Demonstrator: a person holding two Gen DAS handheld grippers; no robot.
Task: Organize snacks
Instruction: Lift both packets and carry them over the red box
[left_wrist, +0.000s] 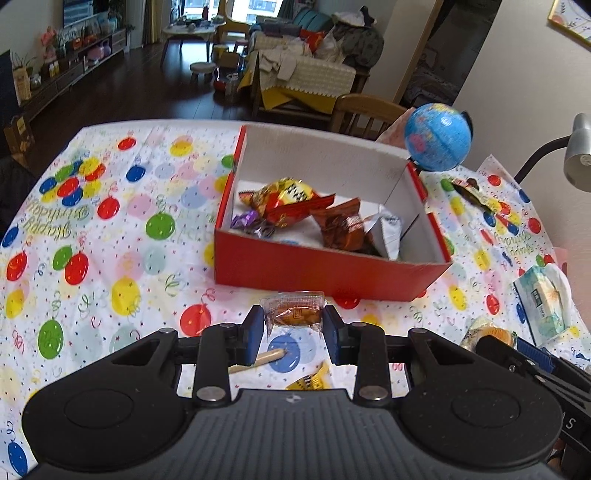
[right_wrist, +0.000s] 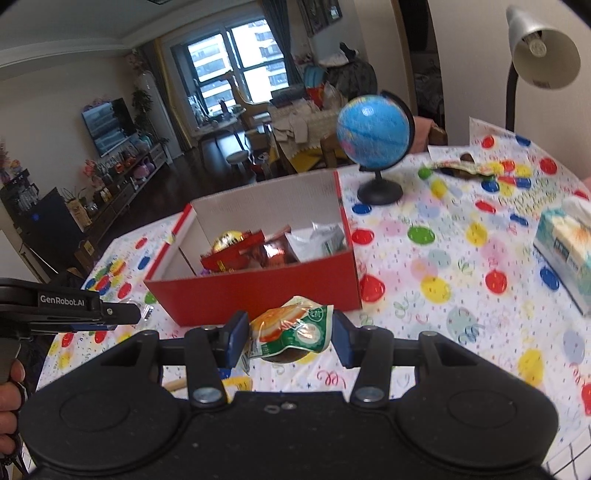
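Soft, even daylight comes from the window (right_wrist: 236, 66) at the back — bright there, almost blown out. Shadows on the tablecloth (left_wrist: 122, 236) are faint. Fisheye bending curves the edges, corners go black, and the globe (right_wrist: 373, 127) is slightly blurred.

Left gripper (left_wrist: 293, 325): my blue pads pinch a small clear-wrapped pastry (left_wrist: 294, 314) by its ends, tipped downward.
Right gripper (right_wrist: 290, 334): I clamp a green-and-orange snack packet (right_wrist: 291, 330) between both pads.
Left hand (right_wrist: 9, 402): my fingers wrap the handle at the near left.
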